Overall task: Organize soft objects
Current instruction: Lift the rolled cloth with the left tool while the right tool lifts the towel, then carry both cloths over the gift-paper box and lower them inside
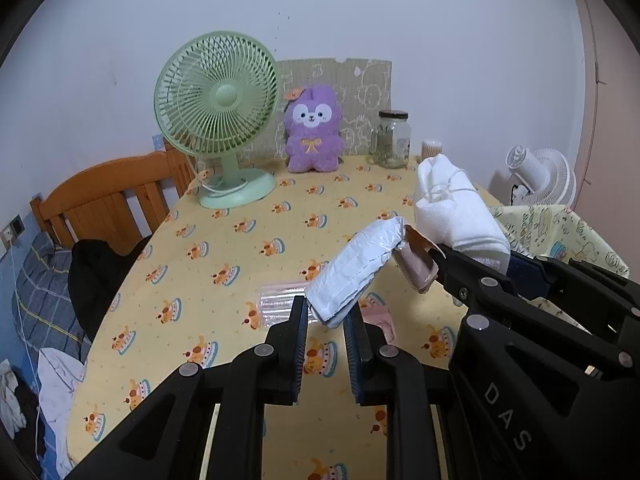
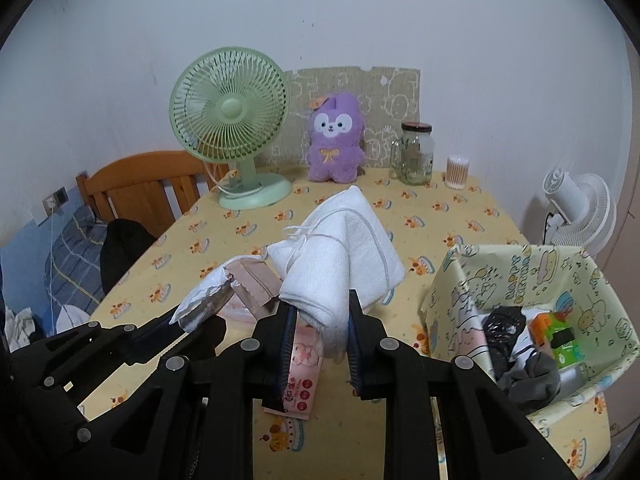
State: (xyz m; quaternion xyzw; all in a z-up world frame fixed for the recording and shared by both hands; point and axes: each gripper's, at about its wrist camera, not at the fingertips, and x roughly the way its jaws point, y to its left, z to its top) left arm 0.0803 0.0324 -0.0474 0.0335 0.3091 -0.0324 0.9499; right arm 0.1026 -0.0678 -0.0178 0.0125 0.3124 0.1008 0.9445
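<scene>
The white towel roll [image 2: 340,264], tied with thin cord, hangs above the table, pinched by its lower end in the right gripper [image 2: 320,344], just left of the patterned fabric bin [image 2: 520,276]. Left of the bin too, the left gripper [image 1: 326,322] clamps a pale crinkly plastic packet [image 1: 356,268], lifted off the yellow tablecloth [image 1: 224,240]. Beyond the bin's far rim lies open cloth up to the green fan [image 2: 230,120], purple plush [image 2: 335,140] and glass jar [image 2: 416,152].
</scene>
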